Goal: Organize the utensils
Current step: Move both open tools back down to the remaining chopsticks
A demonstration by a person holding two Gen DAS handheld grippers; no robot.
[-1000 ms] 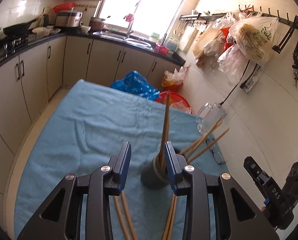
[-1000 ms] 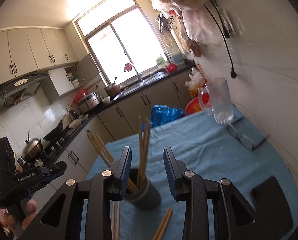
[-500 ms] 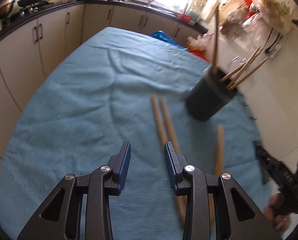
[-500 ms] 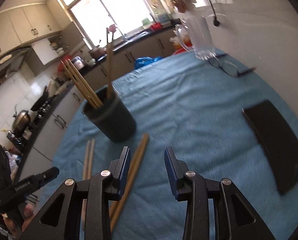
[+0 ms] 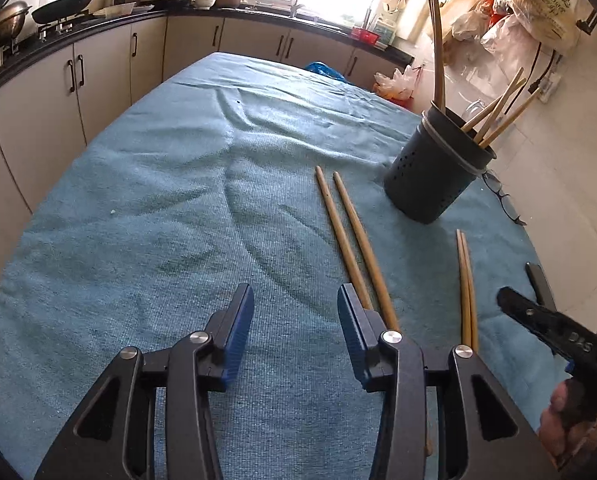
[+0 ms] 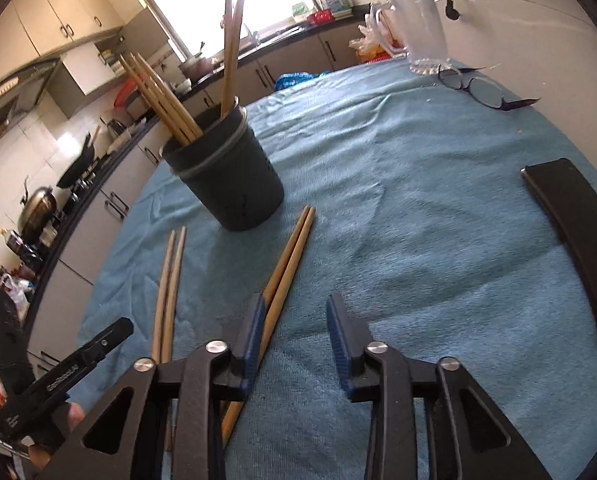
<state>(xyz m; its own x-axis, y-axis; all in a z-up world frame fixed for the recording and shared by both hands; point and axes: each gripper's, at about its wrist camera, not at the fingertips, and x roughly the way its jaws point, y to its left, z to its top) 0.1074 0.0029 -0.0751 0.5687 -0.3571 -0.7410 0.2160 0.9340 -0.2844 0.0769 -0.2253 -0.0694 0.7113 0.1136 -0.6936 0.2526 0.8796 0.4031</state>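
While apart, both tongs (image 5: 295, 336) (image 6: 295, 334) empty.

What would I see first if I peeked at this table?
Probably the dark cup full of chopsticks, standing on the blue cloth. Next, two loose pairs of chopsticks lying flat in front of it: a longer pair and a thinner pair to its right. Both grippers, left and right, hang open and empty above the near ends.
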